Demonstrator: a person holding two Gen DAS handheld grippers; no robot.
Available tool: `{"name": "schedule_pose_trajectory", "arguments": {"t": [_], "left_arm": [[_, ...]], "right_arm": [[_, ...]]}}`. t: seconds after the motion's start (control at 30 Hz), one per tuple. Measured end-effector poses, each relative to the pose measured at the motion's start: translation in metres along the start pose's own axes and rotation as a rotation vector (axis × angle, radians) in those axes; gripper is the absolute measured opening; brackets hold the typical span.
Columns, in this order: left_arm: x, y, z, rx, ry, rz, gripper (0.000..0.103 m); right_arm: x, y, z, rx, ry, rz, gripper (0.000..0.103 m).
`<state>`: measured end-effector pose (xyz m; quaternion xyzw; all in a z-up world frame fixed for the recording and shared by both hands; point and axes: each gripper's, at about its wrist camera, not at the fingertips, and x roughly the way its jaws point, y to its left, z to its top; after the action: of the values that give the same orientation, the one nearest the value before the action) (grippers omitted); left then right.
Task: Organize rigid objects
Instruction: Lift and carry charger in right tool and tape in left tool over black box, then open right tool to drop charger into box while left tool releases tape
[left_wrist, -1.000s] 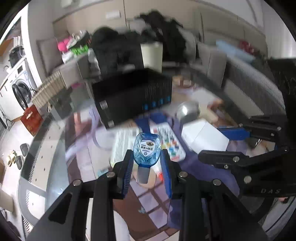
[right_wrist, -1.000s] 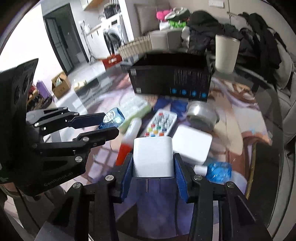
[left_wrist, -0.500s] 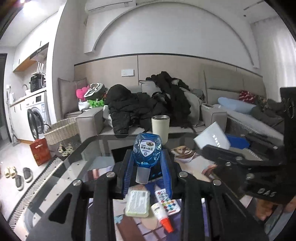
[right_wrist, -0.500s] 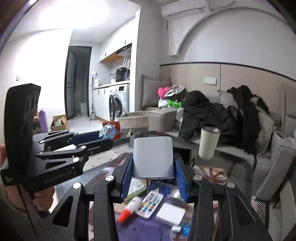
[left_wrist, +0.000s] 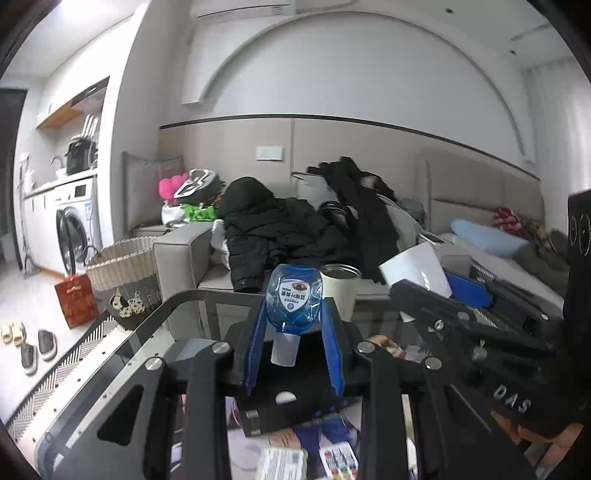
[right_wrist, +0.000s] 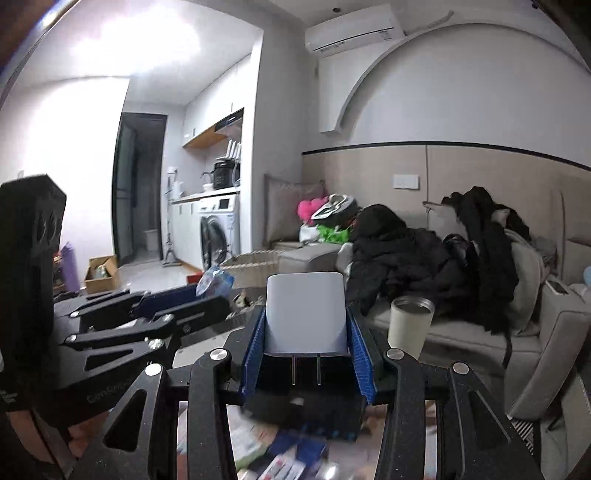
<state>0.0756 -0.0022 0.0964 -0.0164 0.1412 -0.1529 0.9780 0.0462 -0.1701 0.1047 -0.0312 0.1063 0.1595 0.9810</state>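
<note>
Both grippers have risen since a second ago, so the cluttered glass table (left_wrist: 122, 354) now sits low in each view and the sofa and wall fill the frame. The left gripper (left_wrist: 293, 317) stays clamped on the small clear-blue plastic bottle (left_wrist: 294, 297), white cap downward. The right gripper (right_wrist: 306, 332) keeps its pads pressed on the white rectangular plug adapter (right_wrist: 306, 314), prongs down, above the black box (right_wrist: 306, 410).

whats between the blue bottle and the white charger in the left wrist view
The cream tumbler stands between the blue bottle and the white charger, farther back, in the left wrist view.
</note>
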Motion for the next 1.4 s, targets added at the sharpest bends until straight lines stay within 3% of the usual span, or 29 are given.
{"name": "schedule_pose_trajectory", "arguments": {"t": [0.23, 0.4, 0.7, 1.03, 1.1, 1.2, 1.4], "left_arm": [[0.040, 0.012, 0.003, -0.017, 0.027, 0.031, 0.028], [0.063, 0.010, -0.007, -0.003, 0.097, 0.029, 0.028], [0.125, 0.007, -0.039, -0.020, 0.382, 0.025, 0.028], [0.148, 0.009, -0.062, -0.083, 0.547, 0.025, 0.028], [0.149, 0.011, -0.067, -0.075, 0.569, 0.035, 0.028], [0.151, 0.014, -0.070, -0.090, 0.606, 0.031, 0.028], [0.145, 0.013, -0.072, -0.075, 0.630, 0.021, 0.028]], "right_arm": [[0.062, -0.027, 0.013, 0.091, 0.056, -0.041, 0.043], [0.102, -0.035, 0.007, 0.096, 0.119, -0.036, 0.043], [0.171, -0.051, -0.035, 0.169, 0.415, -0.043, 0.043], [0.206, -0.056, -0.084, 0.200, 0.674, -0.011, 0.042], [0.206, -0.052, -0.085, 0.170, 0.674, -0.025, 0.042], [0.209, -0.048, -0.089, 0.171, 0.717, -0.004, 0.029], [0.207, -0.046, -0.095, 0.167, 0.740, 0.000, 0.029]]}}
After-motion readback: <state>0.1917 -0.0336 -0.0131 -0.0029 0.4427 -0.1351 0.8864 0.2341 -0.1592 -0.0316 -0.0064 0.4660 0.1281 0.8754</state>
